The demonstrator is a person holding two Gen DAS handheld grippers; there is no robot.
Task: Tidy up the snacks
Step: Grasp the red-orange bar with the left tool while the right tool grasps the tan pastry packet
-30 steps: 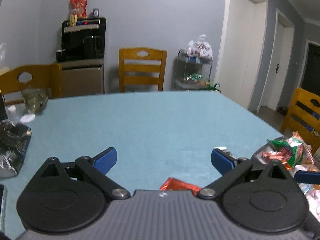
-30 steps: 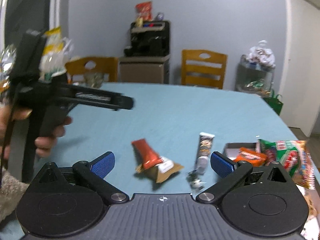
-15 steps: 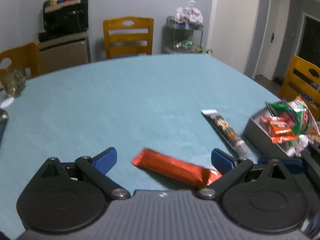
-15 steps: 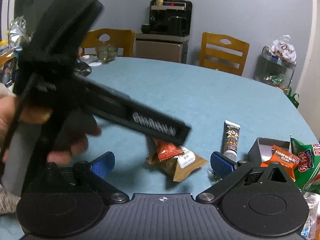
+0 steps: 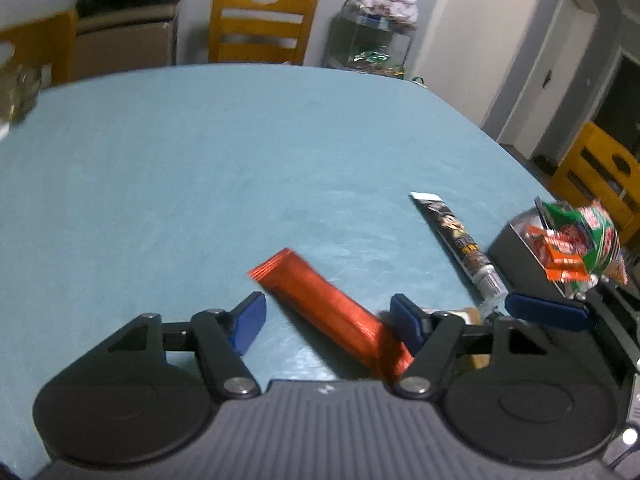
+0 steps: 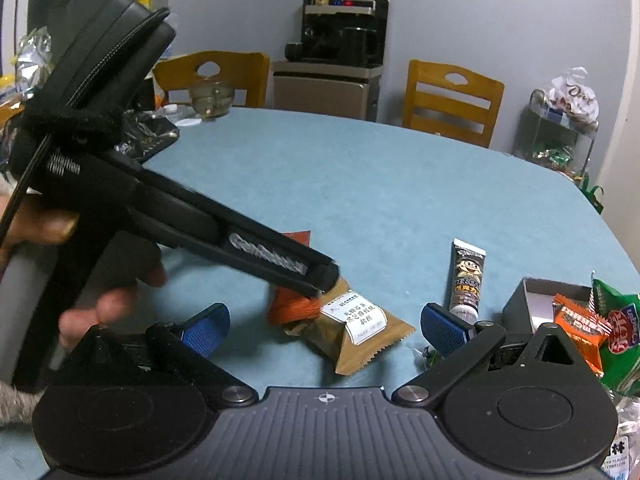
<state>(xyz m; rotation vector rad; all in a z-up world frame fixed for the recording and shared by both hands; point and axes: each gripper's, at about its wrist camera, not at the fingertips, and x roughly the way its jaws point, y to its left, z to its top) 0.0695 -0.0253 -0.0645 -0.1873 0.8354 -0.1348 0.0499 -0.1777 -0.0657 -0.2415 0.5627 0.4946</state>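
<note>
Closing its blue-padded jaws, the left gripper [image 5: 324,314] straddles a long orange-red foil snack bar [image 5: 328,312] that lies flat and diagonal on the teal tablecloth [image 5: 200,168]. The bar's crimped far end points up and left, its near end runs under the right pad, and the left pad stands clear of the wrapper, so nothing is pinched. From the right wrist view the same bar [image 6: 294,306] shows as a crinkled orange edge, partly covered by a brown sachet with a white label [image 6: 352,330] and touched by the left tool's black tip. The right gripper [image 6: 324,322] hangs with its jaws spread wide and empty, just this side of the sachet. A slim tube printed with a cartoon face [image 6: 466,274] lies to the right, near a grey box [image 6: 520,308] stuffed with orange and green packets. A person's hand [image 6: 48,248] grips the left tool's handle.
</note>
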